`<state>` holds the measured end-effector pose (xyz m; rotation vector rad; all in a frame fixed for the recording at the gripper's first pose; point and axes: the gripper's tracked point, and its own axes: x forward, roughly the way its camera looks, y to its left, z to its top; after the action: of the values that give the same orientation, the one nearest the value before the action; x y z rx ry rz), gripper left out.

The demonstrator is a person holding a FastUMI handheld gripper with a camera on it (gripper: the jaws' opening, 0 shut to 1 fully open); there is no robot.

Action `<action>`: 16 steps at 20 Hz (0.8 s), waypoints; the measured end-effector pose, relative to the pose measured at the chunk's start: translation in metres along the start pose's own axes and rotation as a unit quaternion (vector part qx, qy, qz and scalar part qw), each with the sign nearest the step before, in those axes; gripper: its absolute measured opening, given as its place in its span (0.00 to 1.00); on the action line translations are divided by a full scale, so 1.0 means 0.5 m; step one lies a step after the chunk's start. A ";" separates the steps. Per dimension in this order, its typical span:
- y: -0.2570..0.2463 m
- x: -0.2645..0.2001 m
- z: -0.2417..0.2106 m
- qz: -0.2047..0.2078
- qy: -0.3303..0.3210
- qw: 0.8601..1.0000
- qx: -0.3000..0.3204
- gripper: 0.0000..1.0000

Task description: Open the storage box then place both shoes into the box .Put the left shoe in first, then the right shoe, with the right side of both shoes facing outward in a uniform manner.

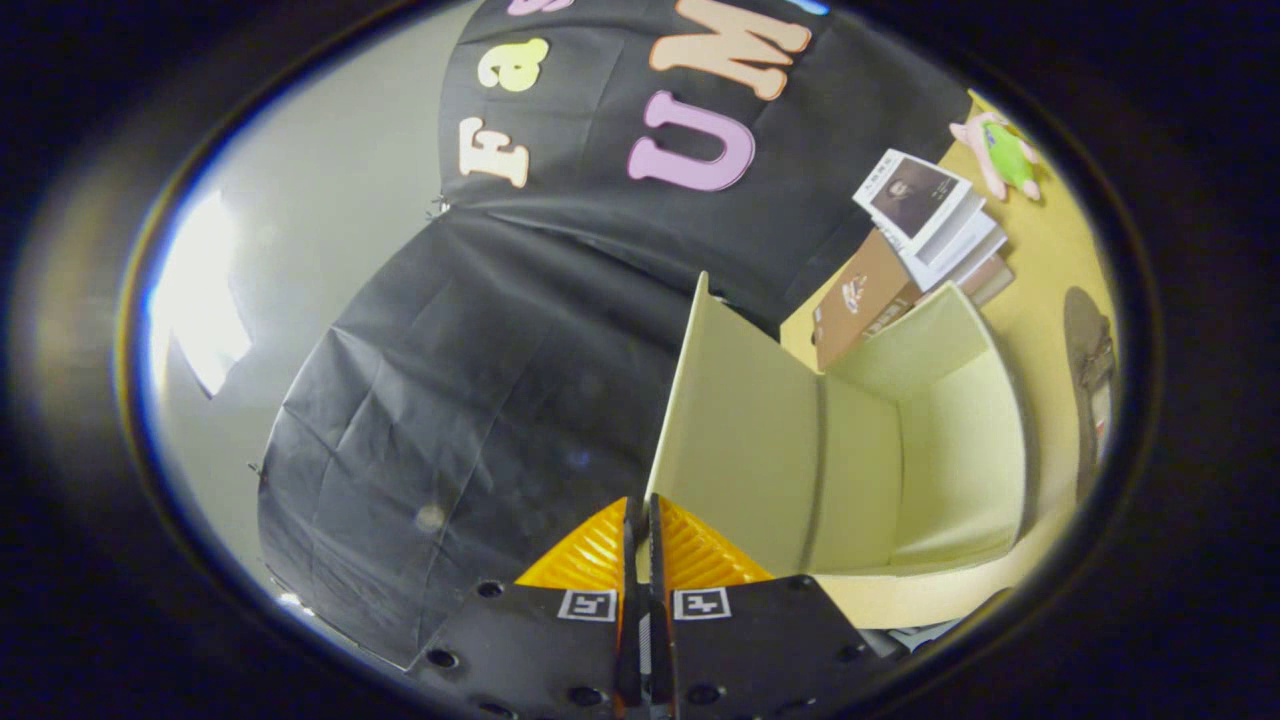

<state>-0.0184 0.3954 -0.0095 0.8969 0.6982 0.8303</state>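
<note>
Your gripper (641, 520) has its fingers drawn almost together, only a thin slit between them, and they grip nothing. Just ahead of them and off to the right rises the raised lid (745, 430) of the storage box (950, 450), a pale flat panel standing on edge; the fingertips sit just beside its near edge, though you cannot tell whether they touch it. The box lies open, its pale inside showing no contents. Beyond the box, on the yellow surface (1030, 300), a brown book (860, 300) leans against a stack of books (935, 215), and a small pink and green plush toy (1005, 150) lies past them. One dark shoe (1092, 360) rests on the surface to the right of the box. Ahead of the fingers hangs the black cloth wall (480, 380).
</note>
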 end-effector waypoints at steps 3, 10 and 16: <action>0.025 0.046 -0.040 -0.002 0.021 0.999 -0.025 0.07; 0.036 0.131 -0.102 -0.011 0.051 0.996 -0.074 0.10; 0.005 0.140 -0.150 -0.030 0.081 0.989 -0.121 0.74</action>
<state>-0.0444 0.4844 -0.0537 0.5921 0.7437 0.9197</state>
